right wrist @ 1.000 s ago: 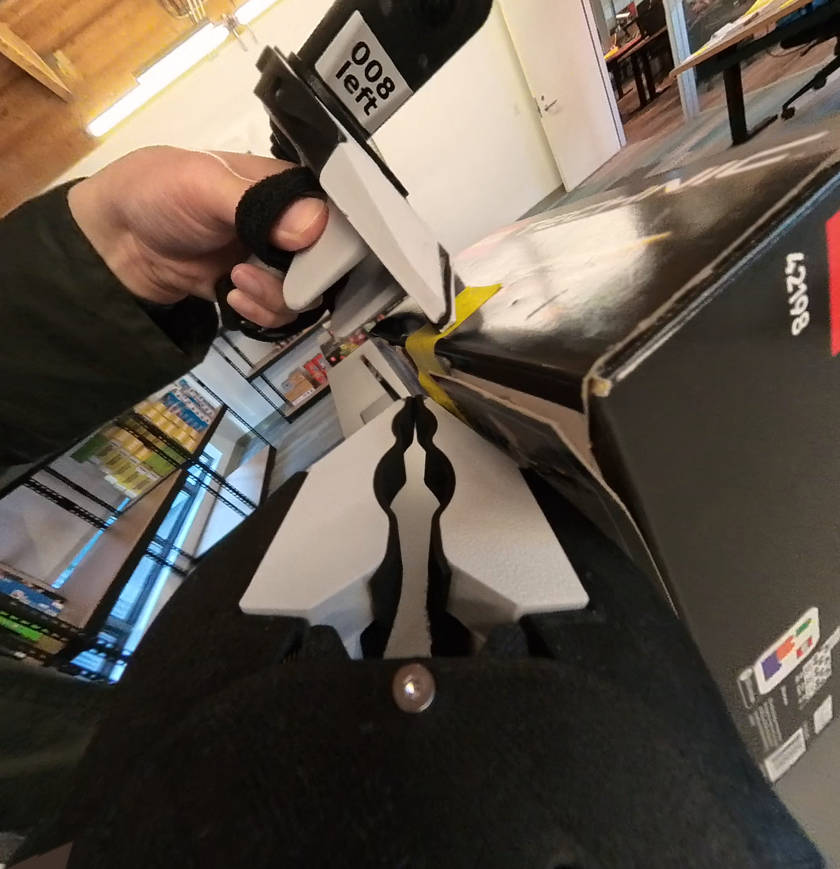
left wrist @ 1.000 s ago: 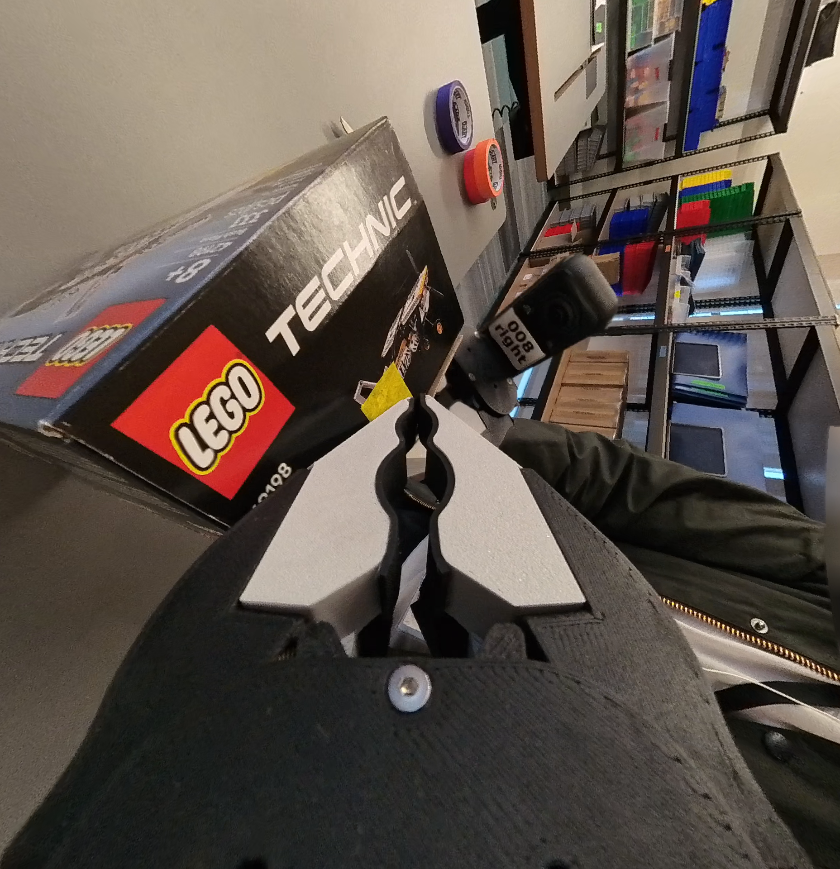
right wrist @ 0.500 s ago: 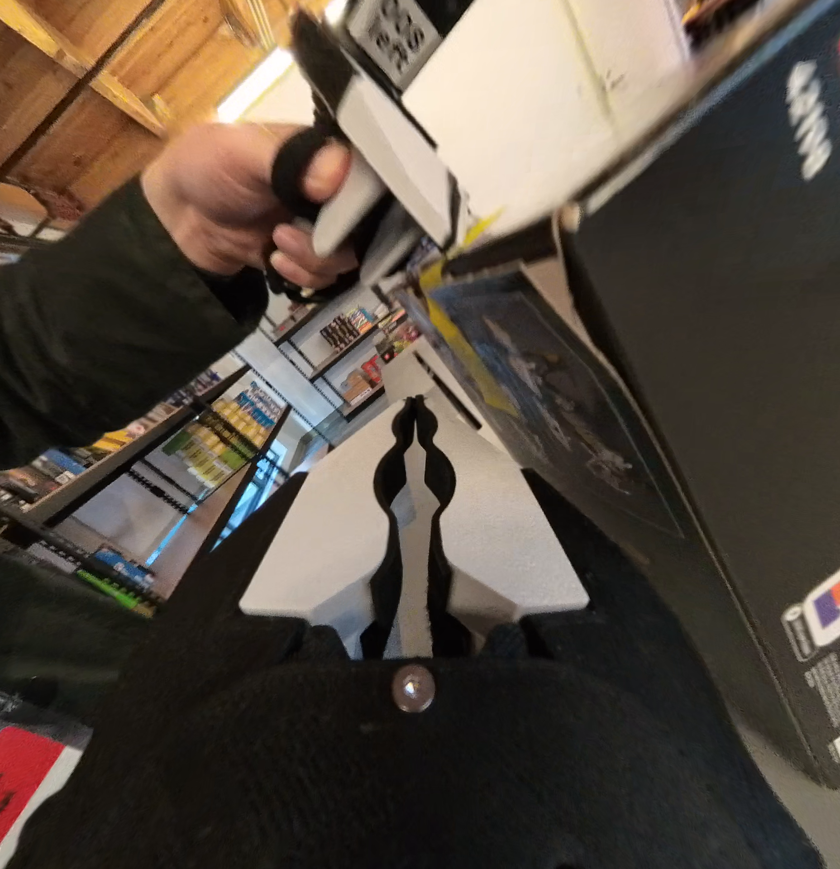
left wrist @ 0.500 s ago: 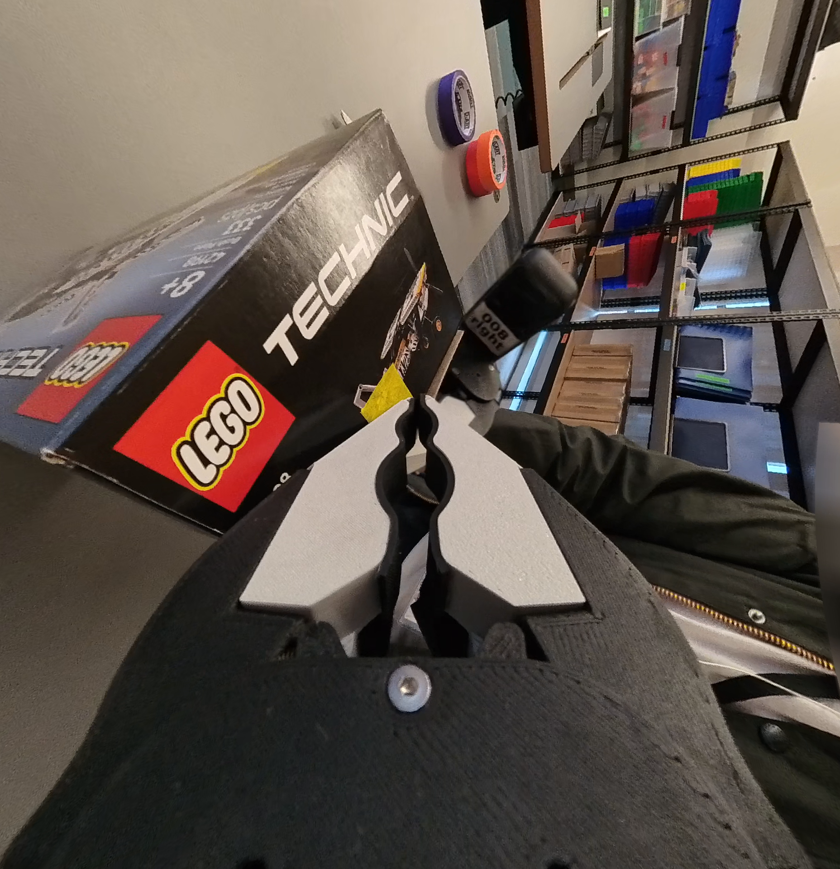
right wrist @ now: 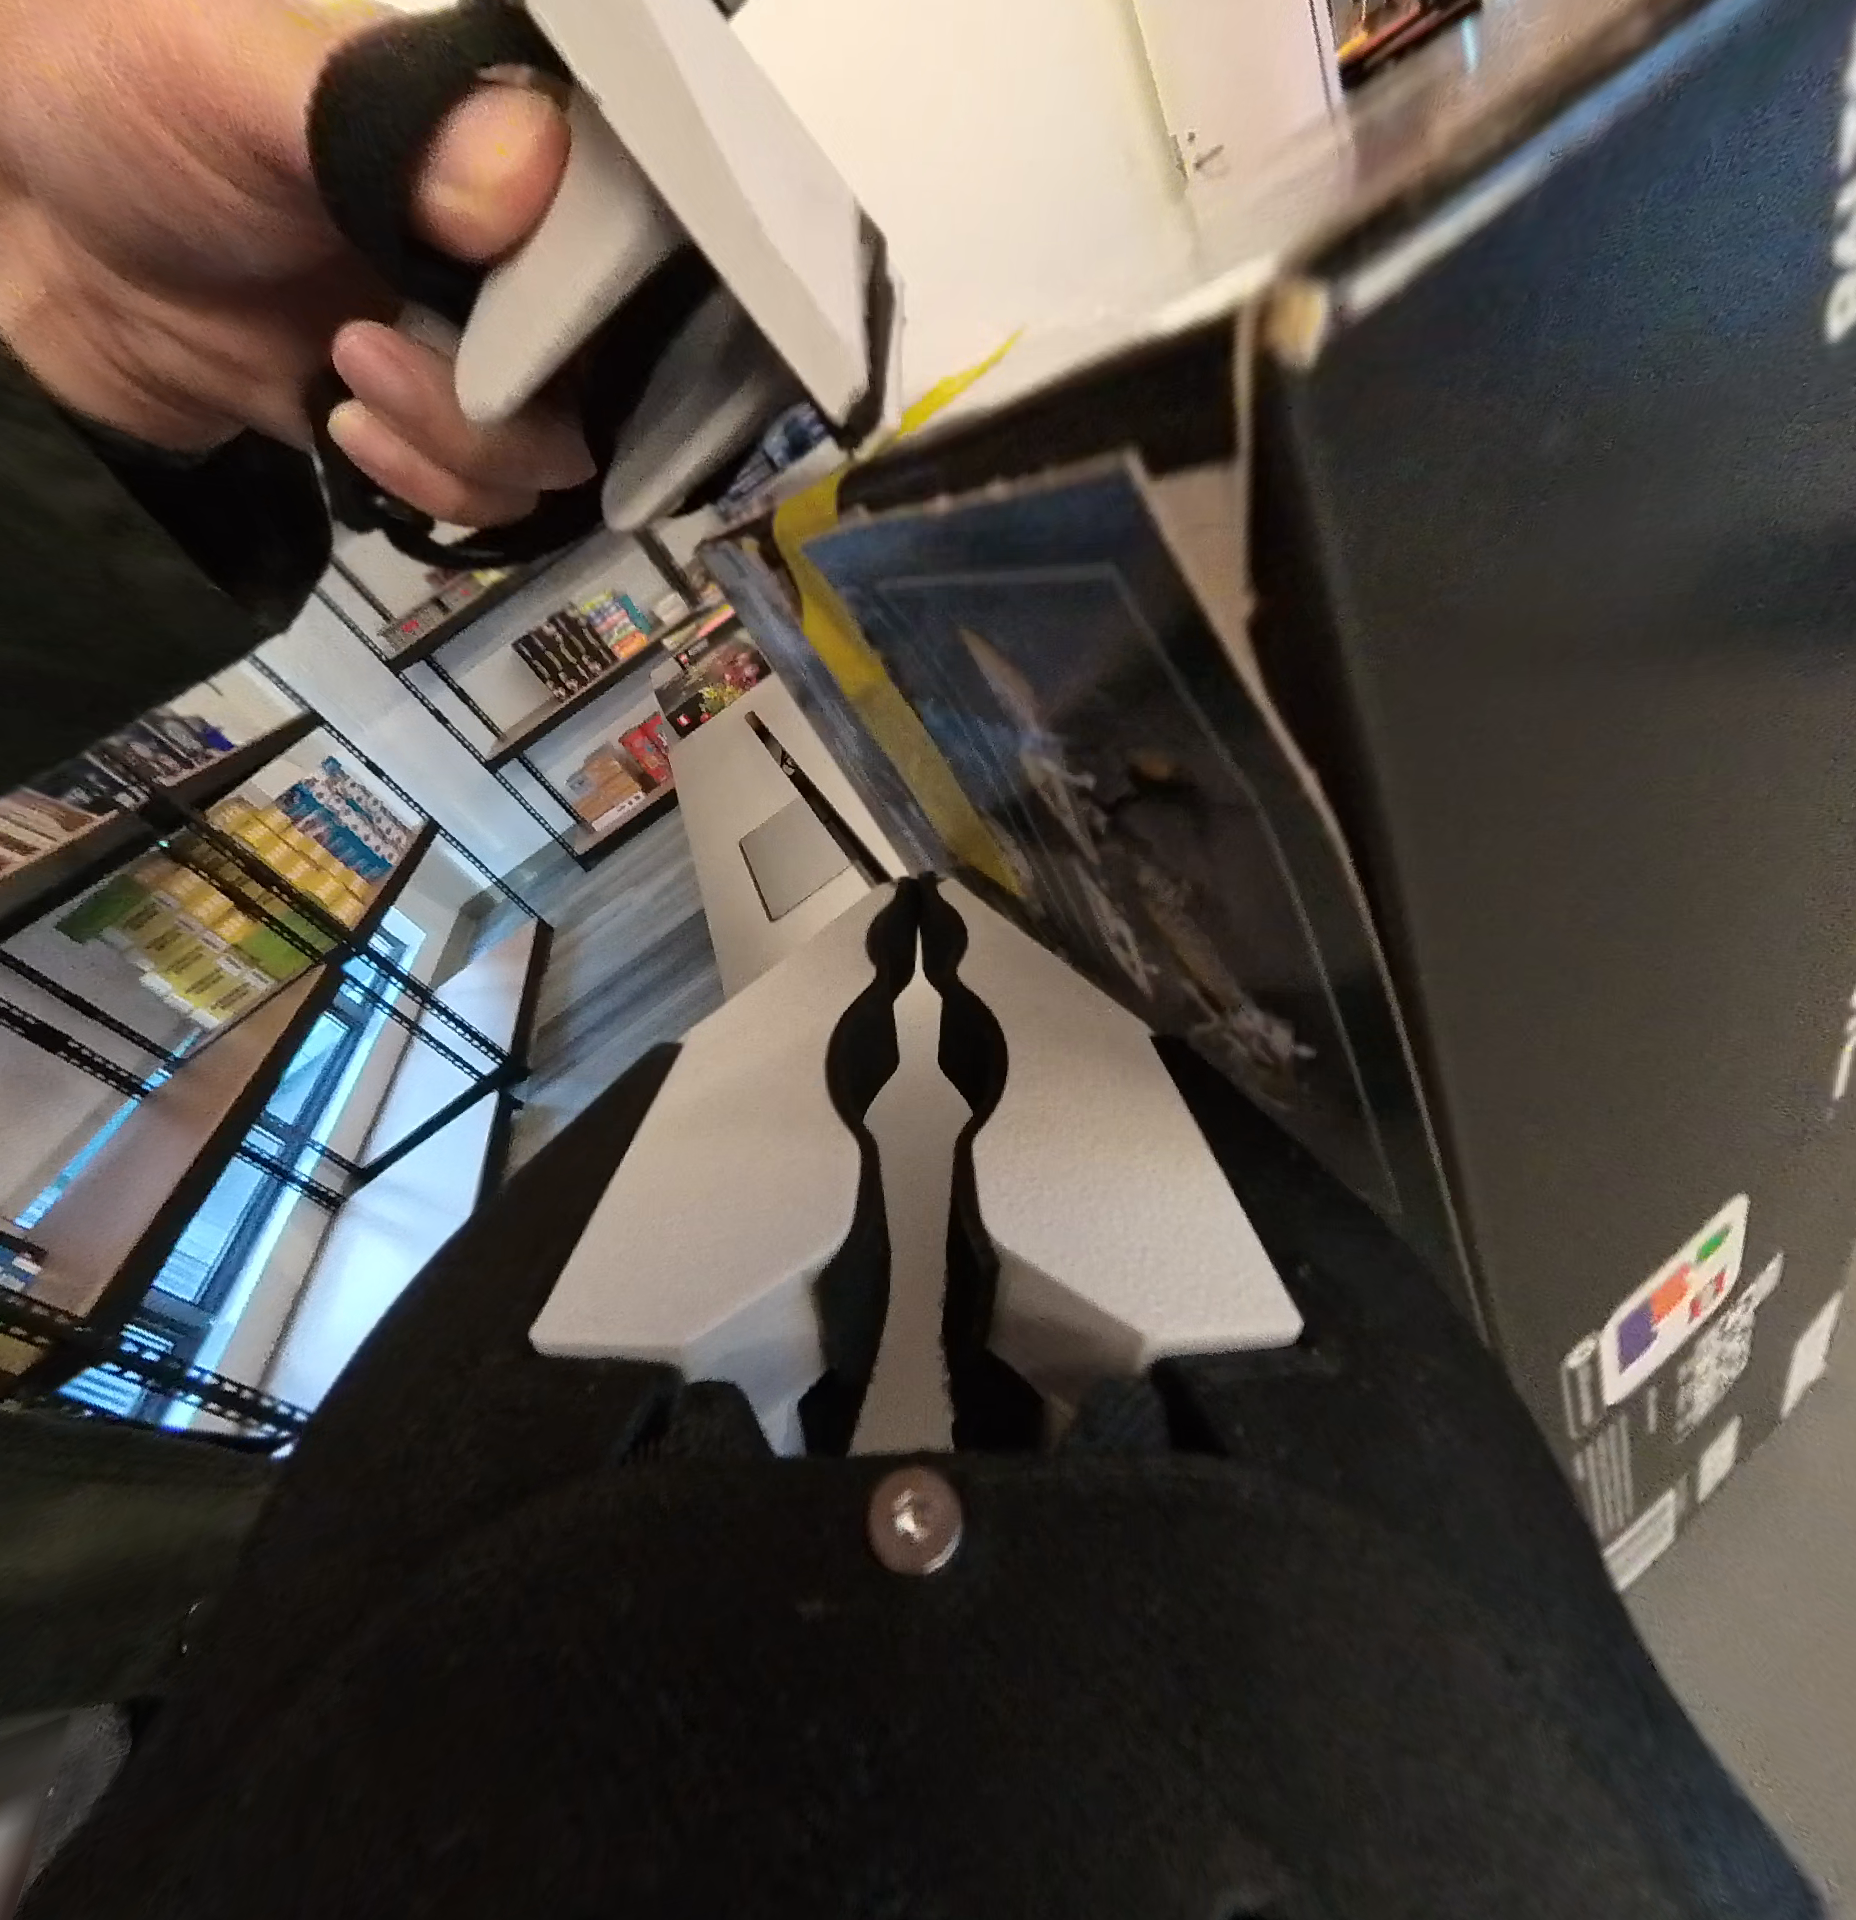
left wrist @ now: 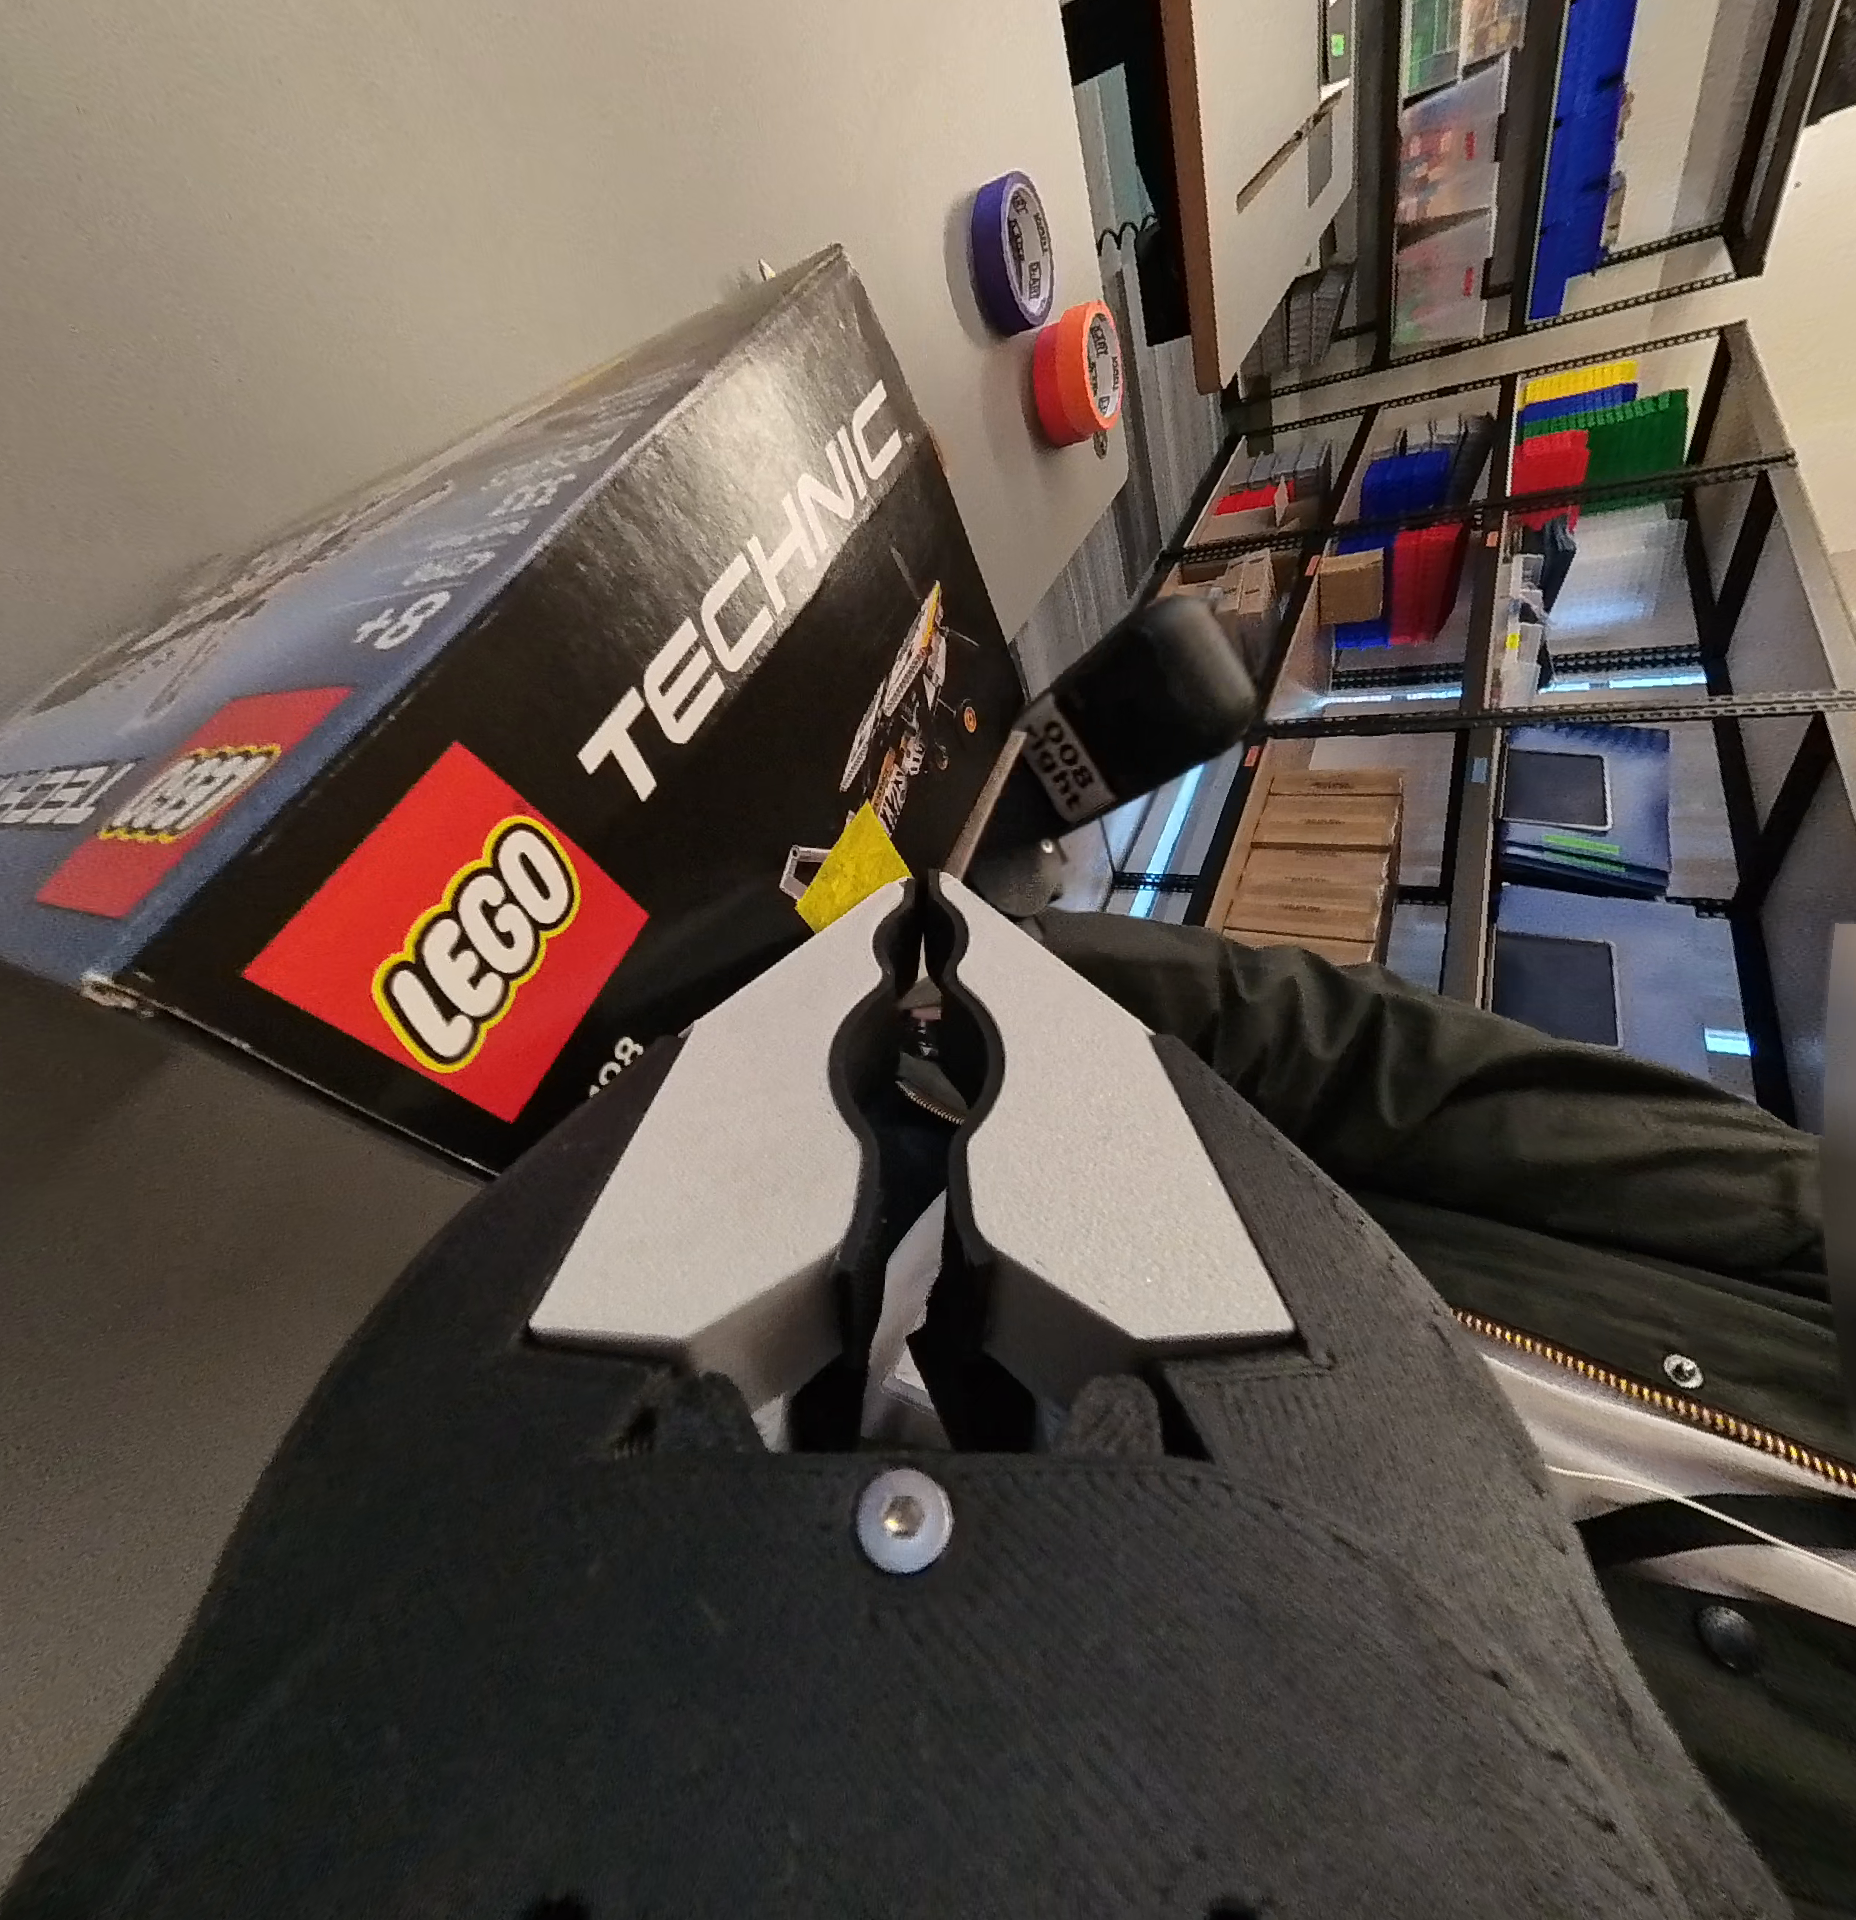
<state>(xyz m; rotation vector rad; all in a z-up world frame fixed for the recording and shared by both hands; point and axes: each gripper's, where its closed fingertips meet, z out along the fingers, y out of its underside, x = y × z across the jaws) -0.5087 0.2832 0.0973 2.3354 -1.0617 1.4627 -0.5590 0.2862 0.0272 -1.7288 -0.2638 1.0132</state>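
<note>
The left gripper [left wrist: 922, 891], matte grey wedge fingers in a rough black printed body, has its tips pressed together at the frame's centre, just beside a yellow tape tab [left wrist: 849, 871] on the corner of a glossy black cardboard box [left wrist: 550, 748]; whether it pinches anything I cannot tell. Purple [left wrist: 1012, 255] and orange [left wrist: 1078, 372] tape rolls sit upper centre on the smooth grey table [left wrist: 280, 208], with open shelving [left wrist: 1630, 582] at right. The right gripper [right wrist: 922, 891] is likewise closed and empty at centre, beside the box's loose end flap [right wrist: 1069, 790], while a hand [right wrist: 176, 239] at upper left holds the other gripper.
</note>
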